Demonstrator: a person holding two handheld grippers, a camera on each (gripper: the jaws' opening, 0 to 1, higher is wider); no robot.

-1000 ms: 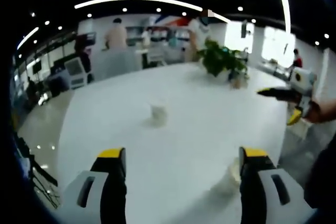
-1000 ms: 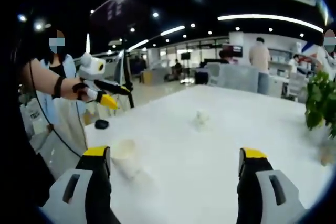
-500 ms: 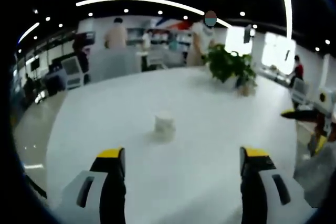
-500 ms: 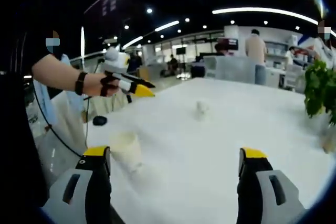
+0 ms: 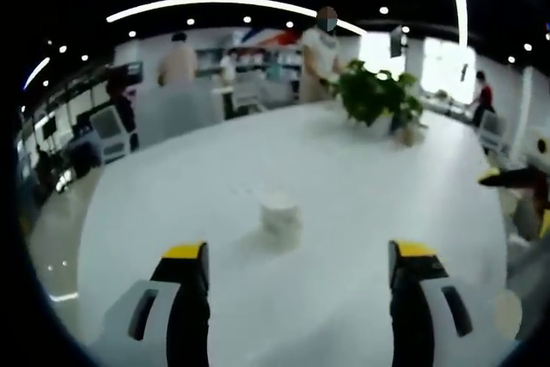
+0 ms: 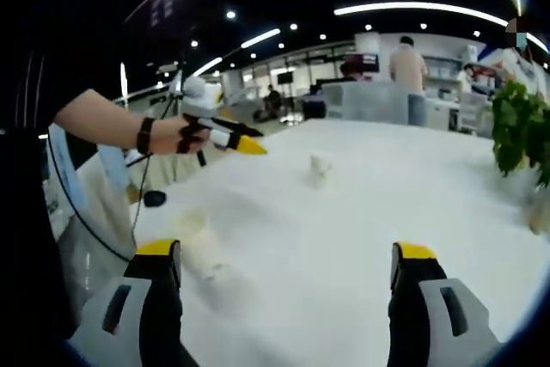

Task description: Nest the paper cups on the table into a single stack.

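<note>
Two paper cups stand upright and well apart on the white table [image 5: 369, 186], so none of the stacking is done yet. In the left gripper view, the left gripper [image 5: 292, 255] is held wide open and empty, and the far cup [image 5: 279, 212] sits straight ahead of it, just beyond the yellow tips and roughly centred between the jaws, its long axis vertical. In the right gripper view, the right gripper [image 6: 288, 255] is likewise wide open and holds nothing; the near cup [image 6: 199, 238] stands close to its left jaw, slightly outside the gap, blurred but seemingly upright. The same view shows the left gripper from the side, held in a hand [image 6: 176, 133] over the table edge, pointing towards the far cup. The left gripper looks better lined up for its cup; the right would need a small shift leftward to bracket the near one. A potted plant [image 5: 375, 96] stands further back.
</note>
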